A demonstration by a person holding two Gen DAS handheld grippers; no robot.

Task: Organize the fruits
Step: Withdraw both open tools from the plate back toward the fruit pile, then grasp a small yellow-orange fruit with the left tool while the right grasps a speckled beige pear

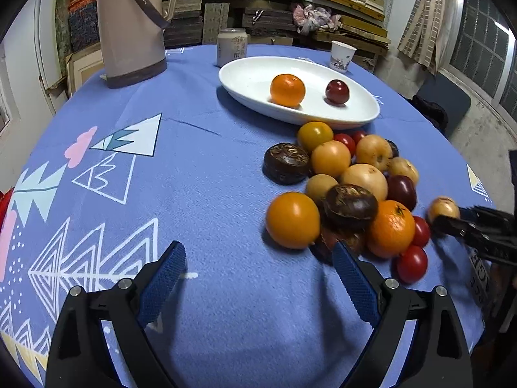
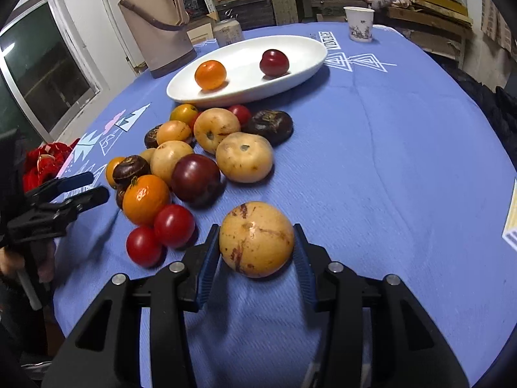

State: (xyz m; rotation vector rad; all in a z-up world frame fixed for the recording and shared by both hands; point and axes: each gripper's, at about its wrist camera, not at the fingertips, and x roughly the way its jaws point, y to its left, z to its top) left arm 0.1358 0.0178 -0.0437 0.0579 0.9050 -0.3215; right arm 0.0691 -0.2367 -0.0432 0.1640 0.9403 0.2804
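On blue cloth point(image 2: 387, 161), right claw point(image 2: 257, 242) gripping pear point(image 2: 257, 239)

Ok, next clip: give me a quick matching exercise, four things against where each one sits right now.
Things:
1. tan fruit
2. orange
3. paper cup
4. left gripper

Places:
A. in the white dish beside a dark red plum
B. open over bare blue cloth
C. far edge of the table
D. between the right gripper fingers

Pairs: 1-D, 2-A, 3-C, 4-B
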